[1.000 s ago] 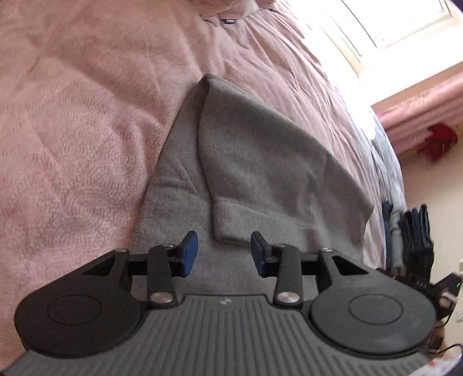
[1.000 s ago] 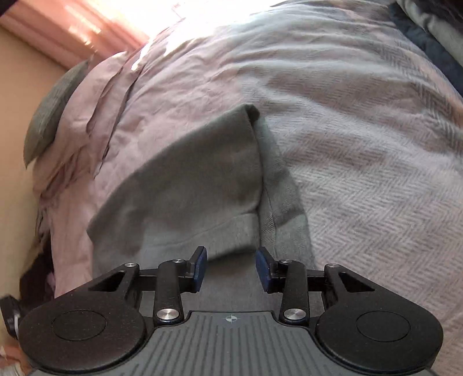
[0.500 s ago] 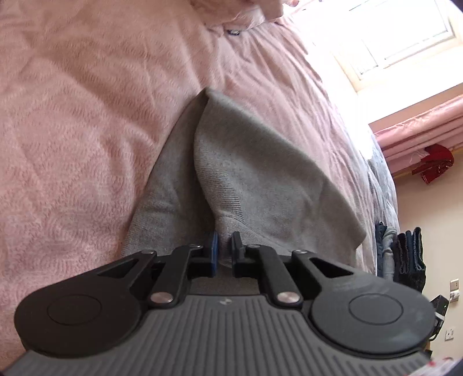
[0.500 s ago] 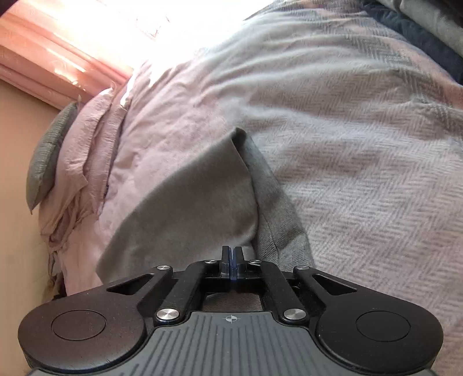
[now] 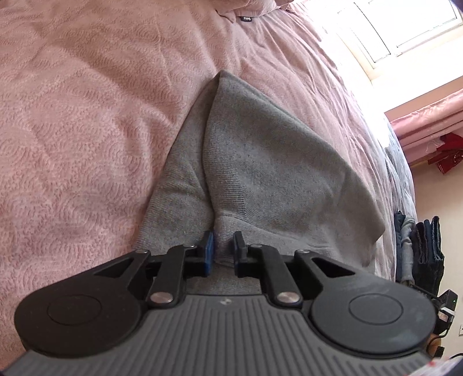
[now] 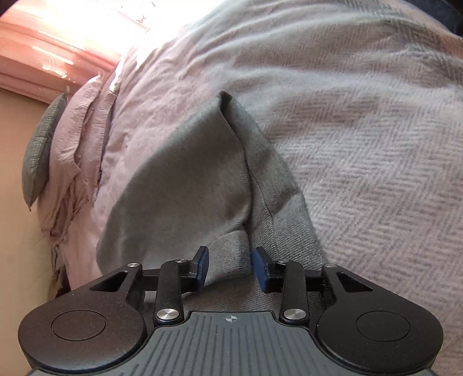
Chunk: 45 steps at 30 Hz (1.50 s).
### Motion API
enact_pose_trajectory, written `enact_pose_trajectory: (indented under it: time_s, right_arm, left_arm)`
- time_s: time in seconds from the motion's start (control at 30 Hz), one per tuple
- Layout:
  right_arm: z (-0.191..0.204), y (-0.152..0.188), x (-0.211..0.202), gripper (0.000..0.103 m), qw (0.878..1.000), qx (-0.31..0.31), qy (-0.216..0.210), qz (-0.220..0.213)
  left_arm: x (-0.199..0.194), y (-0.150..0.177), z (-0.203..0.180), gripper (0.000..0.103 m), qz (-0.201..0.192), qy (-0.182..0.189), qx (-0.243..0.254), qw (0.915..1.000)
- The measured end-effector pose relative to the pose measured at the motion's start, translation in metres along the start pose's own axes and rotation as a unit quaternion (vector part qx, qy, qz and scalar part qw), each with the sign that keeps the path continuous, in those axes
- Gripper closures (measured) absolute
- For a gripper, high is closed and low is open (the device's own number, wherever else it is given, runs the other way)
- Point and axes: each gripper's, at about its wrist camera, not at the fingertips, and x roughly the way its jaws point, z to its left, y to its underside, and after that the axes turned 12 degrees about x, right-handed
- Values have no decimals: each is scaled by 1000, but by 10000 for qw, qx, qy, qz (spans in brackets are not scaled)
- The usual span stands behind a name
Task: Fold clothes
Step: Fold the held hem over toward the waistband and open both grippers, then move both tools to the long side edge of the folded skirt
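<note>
A grey knit sweater (image 5: 269, 162) lies folded on the pink bedspread (image 5: 86, 121), its sleeve laid over the body. My left gripper (image 5: 224, 251) is at the sweater's near edge. A bunch of the ribbed cuff fills the narrow gap between its blue pads (image 5: 208, 248), and the jaws are easing open. In the right wrist view the same sweater (image 6: 185, 179) rests on a pale herringbone blanket (image 6: 376, 150). My right gripper (image 6: 230, 266) sits low over the other cuff with its jaws opening. The cuff lies loose between the spread pads (image 6: 202, 260).
A bright window (image 5: 399, 26) and pink curtains (image 5: 428, 124) are beyond the bed. Dark folded clothes (image 5: 425, 245) hang at the right edge. A grey cushion (image 6: 40, 150) and crumpled pink bedding (image 6: 81, 138) lie at the bed's left side in the right wrist view.
Both grippers closed on the cuffs half a second ago. The right jaws have since spread wide and sunk toward the sweater. The left jaws have parted only slightly, with fabric still between them.
</note>
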Motion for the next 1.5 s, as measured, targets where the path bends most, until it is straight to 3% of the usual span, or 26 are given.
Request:
enact_pose_trajectory:
  time_s: [0.03,0.07,0.17,0.33,0.57,0.7,0.77,0.83,0.93,1.03,1.13,1.2,1.3,1.37,1.5]
  right_arm:
    - [-2,-1,5,72,9999,110,-27,36]
    - [0,-2,7,81,9999,79,18,82]
    - [13,-2,-7,91,9992,-378,78,76]
    - [19,6,-40,92,9986,-483,-152,179]
    - [1,22,-23,91,9980,-391,456,188]
    - [23,27,-22,82,9926,-723,972,41]
    - [43,30,-29,73,9832,-1182,1363,-282]
    - [62,34,-36,71,9669,-1727,1681,-843]
    - [91,34,-28,71,9443,-2506,1588,-1427]
    - [129,36,8,71,9211,-3360,1252,-1513]
    - [164,54,53,71,8822,-4373,1020,-1416]
    - [174,63,83,71,8643,-4811,833,-1210]
    - [165,63,118,71,8387,-5247,1069,-994]
    - [142,42,123,71,8350,-5168,1467,-1190]
    - [97,-10,87,73,8719,-4379,1683,-1403]
  left_arm:
    - [1,1,1,93,9,36,-61,10000]
    - [2,2,3,93,9,45,-100,9999]
    - [-2,0,4,97,-11,49,43,10000]
    - [-36,-4,-2,97,-305,278,507,9979]
    - [-33,24,-6,96,-29,7,715,9974]
    - [-23,30,-14,91,211,-505,1036,9931]
    - [-31,25,-12,90,210,-584,1011,9929]
    - [-46,16,-8,90,19,-851,1000,9913]
    - [-57,-7,-11,90,-347,-1354,1204,9828]
    - [-38,-40,-42,90,-686,-1484,1998,9661]
    - [0,-63,-85,90,-813,-1207,2744,9505]
    - [30,-67,-112,90,-735,-1124,3309,9341]
    - [68,-64,-127,86,-616,-1208,3864,9123]
    - [82,-66,-115,86,-598,-1449,3884,9080]
    - [72,-78,-57,86,-619,-1837,3197,9275]
